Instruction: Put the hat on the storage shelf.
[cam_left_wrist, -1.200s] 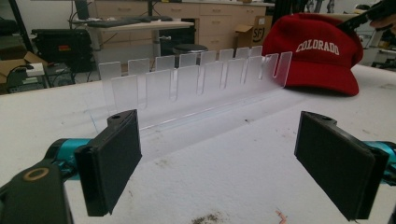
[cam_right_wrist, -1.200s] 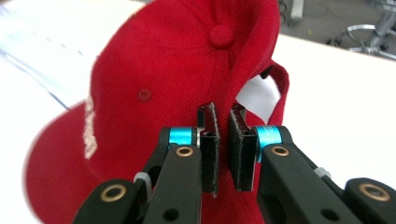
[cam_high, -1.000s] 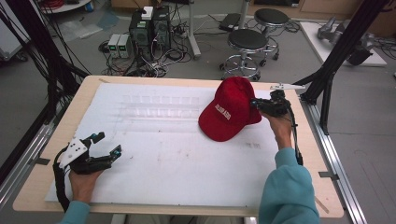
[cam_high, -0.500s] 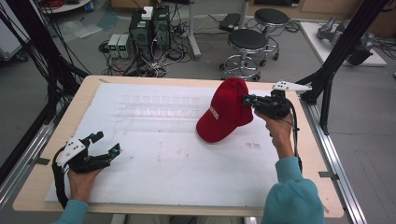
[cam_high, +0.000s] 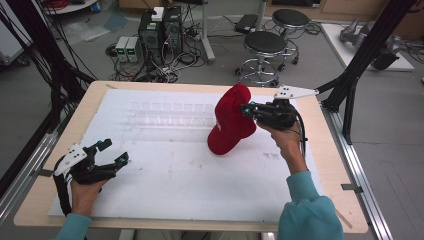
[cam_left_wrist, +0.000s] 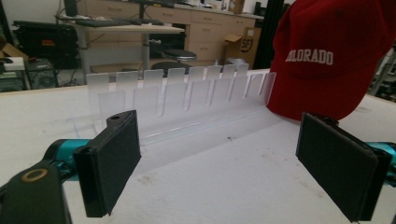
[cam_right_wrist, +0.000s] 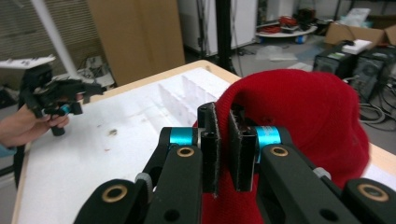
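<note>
Your left tongs (cam_high: 107, 155) have not shifted over the past second: they rest low on the near left of the bench (cam_high: 320, 165), jaws spread wide with nothing between them. In the left gripper view they face the clear slotted rack (cam_left_wrist: 182, 91) and, to its right, the red cap (cam_high: 231, 122).

The change is on your right. A second ago the cap lay tilted against the white sheet; now your right tongs (cam_high: 248, 109) have raised it upright, so its lower edge only just meets the bench, right of the rack. That suggests you are partway through a lift, perhaps carrying it toward the rack, though that is a guess.

In the right gripper view the right tongs' jaws are nearly closed, pinching a fold of the cap's edge.

The cap is soft red fabric with white "COLORADO" lettering, and it hangs limp from the grip.
</note>
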